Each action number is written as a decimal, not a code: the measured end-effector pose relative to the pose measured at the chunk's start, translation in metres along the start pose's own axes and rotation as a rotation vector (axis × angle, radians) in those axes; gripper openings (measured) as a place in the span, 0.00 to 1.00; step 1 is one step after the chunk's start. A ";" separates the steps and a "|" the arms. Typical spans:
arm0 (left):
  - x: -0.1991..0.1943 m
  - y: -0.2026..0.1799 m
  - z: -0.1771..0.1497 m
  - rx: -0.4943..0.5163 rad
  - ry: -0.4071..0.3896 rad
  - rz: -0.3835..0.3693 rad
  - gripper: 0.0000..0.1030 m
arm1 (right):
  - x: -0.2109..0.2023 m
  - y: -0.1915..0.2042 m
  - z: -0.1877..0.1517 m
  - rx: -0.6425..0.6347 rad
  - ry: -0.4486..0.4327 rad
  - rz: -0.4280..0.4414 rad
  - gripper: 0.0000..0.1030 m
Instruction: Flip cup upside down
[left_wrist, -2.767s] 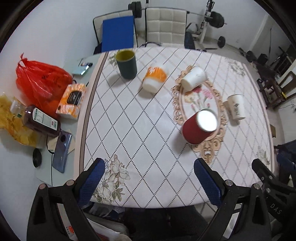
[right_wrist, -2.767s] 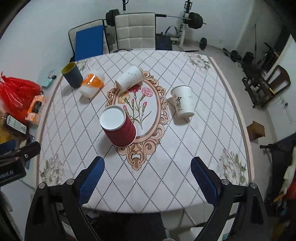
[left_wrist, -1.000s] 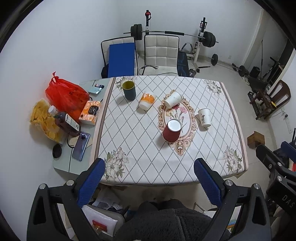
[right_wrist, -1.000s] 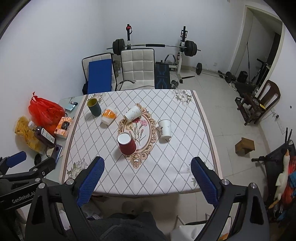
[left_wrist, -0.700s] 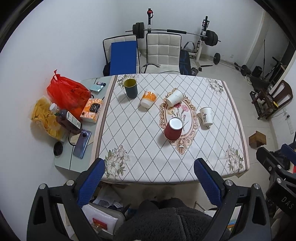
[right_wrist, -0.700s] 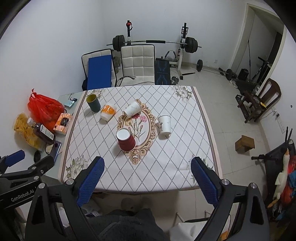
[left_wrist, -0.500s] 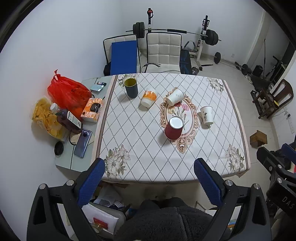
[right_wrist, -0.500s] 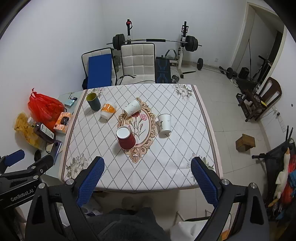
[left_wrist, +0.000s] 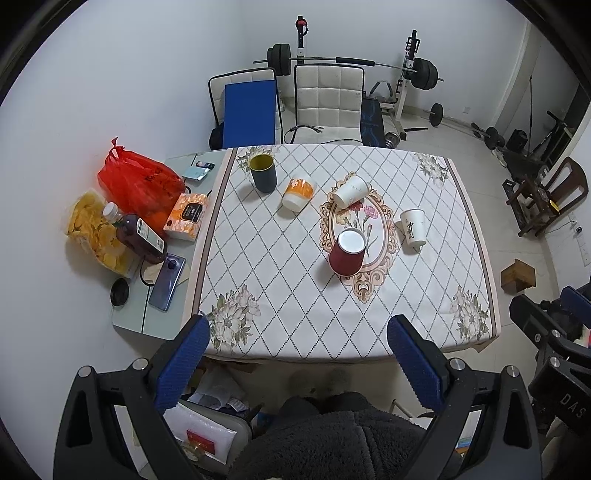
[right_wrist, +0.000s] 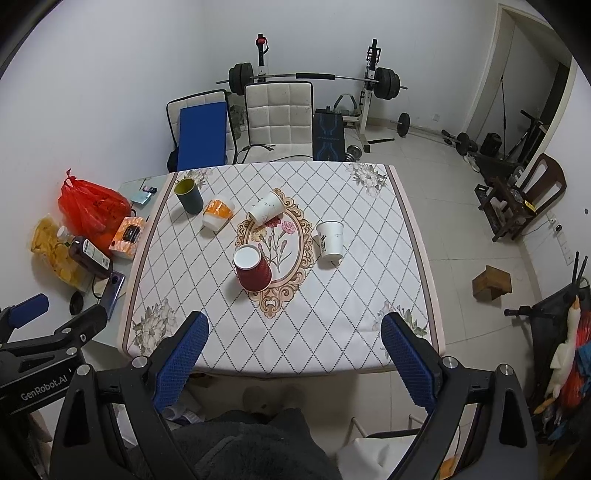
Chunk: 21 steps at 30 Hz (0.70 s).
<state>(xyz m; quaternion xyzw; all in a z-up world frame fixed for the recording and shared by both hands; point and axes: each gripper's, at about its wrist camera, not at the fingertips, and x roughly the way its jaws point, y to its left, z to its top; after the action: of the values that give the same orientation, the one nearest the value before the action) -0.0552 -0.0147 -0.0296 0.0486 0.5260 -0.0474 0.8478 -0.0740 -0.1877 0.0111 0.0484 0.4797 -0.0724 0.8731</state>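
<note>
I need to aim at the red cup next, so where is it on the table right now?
In both wrist views the red cup stands upside down on the near left edge of the tablecloth's floral oval, with a white paper cup to its right.

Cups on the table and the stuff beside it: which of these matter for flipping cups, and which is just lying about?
Job:
- red cup
- dark green cup
- orange and white cup
- two white paper cups
- left gripper, right gripper, both open

Lying about:
- red bag
- tissue box
- bottle
- phone
</note>
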 end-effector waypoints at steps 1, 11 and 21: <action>-0.001 0.000 -0.001 -0.001 0.000 0.002 0.96 | 0.000 -0.001 -0.001 -0.001 -0.001 -0.001 0.94; -0.005 0.000 -0.005 -0.001 0.000 0.007 0.96 | -0.002 -0.004 -0.006 0.004 -0.001 0.013 0.94; -0.012 0.000 -0.012 -0.005 -0.003 0.010 0.96 | -0.005 -0.009 -0.011 0.002 0.000 0.022 0.94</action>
<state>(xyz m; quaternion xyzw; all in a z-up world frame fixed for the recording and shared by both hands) -0.0712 -0.0126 -0.0246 0.0490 0.5247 -0.0416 0.8488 -0.0876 -0.1947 0.0087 0.0546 0.4791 -0.0633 0.8737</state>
